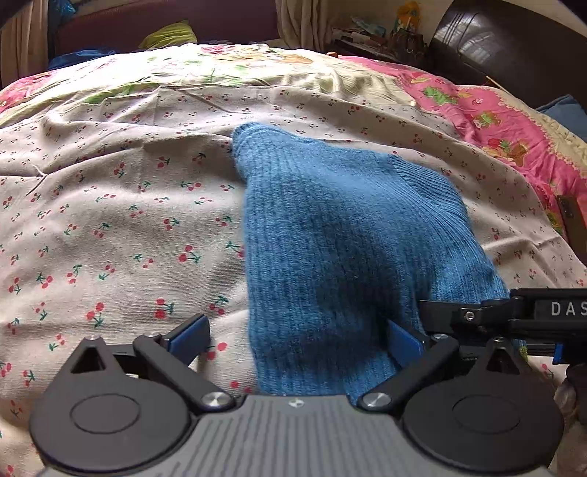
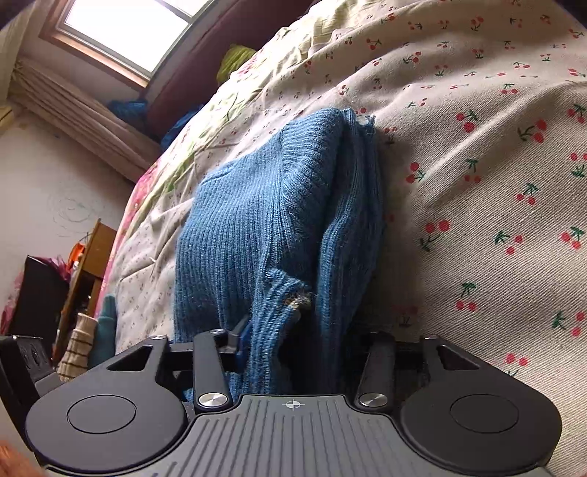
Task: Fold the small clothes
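Note:
A blue knit garment lies bunched on the cherry-print bedsheet, its near end raised toward both cameras. My left gripper is open and wide. The garment's near end sits between its jaws, against the right pad and clear of the left pad. My right gripper comes in from the right at the garment's near right edge. In the right wrist view the right gripper is shut on a gathered fold of the garment. Its left pad presses the knit and its right finger is hidden under cloth.
A pink patterned quilt covers the bed's far right. Behind it stands a dark leather piece. A green cloth lies at the far edge. Beside the bed are wooden furniture, a striped sock and a window.

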`<control>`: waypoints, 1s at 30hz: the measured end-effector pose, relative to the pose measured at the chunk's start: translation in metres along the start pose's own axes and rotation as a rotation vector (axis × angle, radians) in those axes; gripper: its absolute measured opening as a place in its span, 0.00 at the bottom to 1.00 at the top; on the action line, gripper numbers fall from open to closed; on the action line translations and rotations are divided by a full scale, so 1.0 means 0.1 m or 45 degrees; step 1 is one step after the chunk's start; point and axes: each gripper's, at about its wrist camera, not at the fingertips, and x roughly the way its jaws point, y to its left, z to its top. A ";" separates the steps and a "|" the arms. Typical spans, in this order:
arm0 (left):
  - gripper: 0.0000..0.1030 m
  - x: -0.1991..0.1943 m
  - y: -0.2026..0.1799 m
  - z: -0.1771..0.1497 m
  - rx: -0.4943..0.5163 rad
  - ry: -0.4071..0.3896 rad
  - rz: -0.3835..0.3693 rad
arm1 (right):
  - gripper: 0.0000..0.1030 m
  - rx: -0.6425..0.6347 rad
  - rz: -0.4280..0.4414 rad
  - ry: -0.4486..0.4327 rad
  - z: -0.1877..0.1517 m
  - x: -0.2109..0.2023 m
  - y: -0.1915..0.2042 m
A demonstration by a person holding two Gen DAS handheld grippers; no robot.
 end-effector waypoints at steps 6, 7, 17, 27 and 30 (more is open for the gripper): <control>0.88 -0.08 -0.29 0.00 0.058 -0.007 -0.067 | 0.19 -0.086 -0.023 -0.016 0.02 -0.32 0.00; 0.88 -0.10 -0.32 0.00 0.051 -0.002 -0.093 | 0.19 -0.094 -0.033 -0.024 0.03 -0.39 -0.01; 0.88 -0.14 -0.78 -0.26 0.188 0.053 -0.060 | 0.27 -0.085 -0.278 -0.054 0.00 -0.88 -0.30; 0.88 -0.38 -0.71 -0.36 0.155 0.049 0.047 | 0.28 -0.434 -0.296 -0.199 -0.01 -0.93 0.47; 0.88 -0.38 -0.70 -0.40 0.141 0.059 0.048 | 0.28 -0.506 -0.255 -0.149 0.15 -0.65 0.70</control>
